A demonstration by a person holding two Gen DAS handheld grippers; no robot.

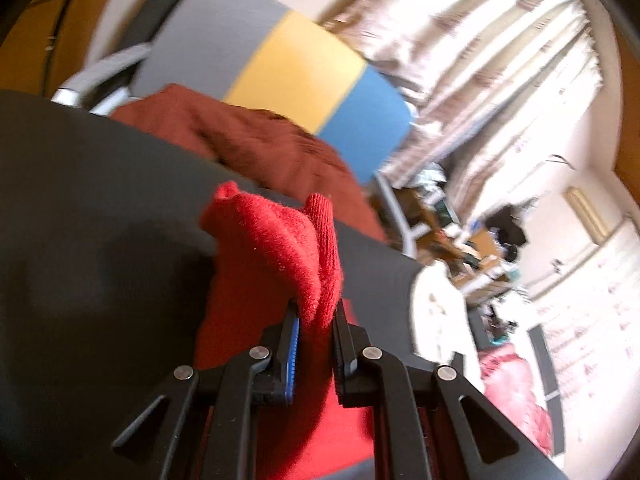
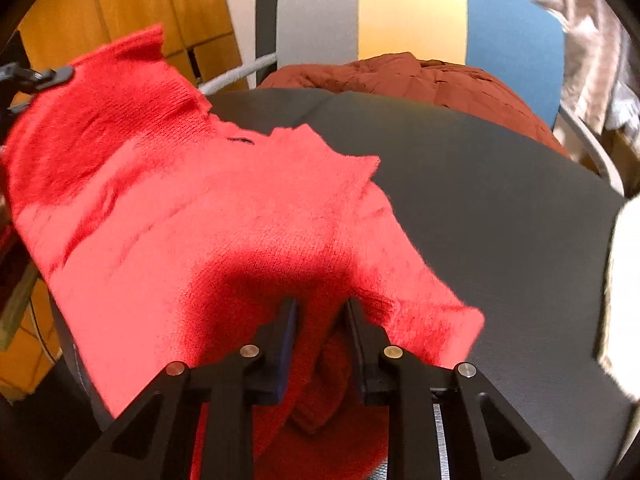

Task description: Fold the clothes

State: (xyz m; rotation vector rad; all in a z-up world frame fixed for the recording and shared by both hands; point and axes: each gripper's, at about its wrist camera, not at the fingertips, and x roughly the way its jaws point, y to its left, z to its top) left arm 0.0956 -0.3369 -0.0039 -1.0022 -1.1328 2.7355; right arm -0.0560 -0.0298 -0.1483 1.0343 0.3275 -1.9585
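- Pinching a bunched fold of the red sweater (image 1: 288, 248) with my left gripper (image 1: 316, 316); the jaws are nearly together, with knit squeezed between them and standing up past the tips toward 12 o'clock.
- My right gripper (image 2: 320, 304) bites another fold of the same sweater (image 2: 208, 216); the cloth humps over the tips and sags between the jaws, which stand a little apart around it.
- Sweater position: part lifted, part draped on the dark table (image 2: 500, 208), spreading from my right grip toward 10 o'clock, where the other gripper holds its far corner.
- Handling, as I judge it: soft, light, stretchy knit with no stiffness; it will droop and slide rather than hold a crease, so a hold at hems or corners should serve better than mid-panel bunches.
- Open room: bare tabletop lies from 1 to 4 o'clock of my right grip, enough to spread the cloth flat.
- Edges: the table's far rim runs across 12 o'clock, with a brown-red garment (image 2: 420, 76) heaped on the striped chair (image 2: 412, 12) just beyond; something white (image 2: 624, 264) sits at the 3 o'clock rim. Cloth at 9 o'clock already overhangs the table's near-left edge and could slip off.
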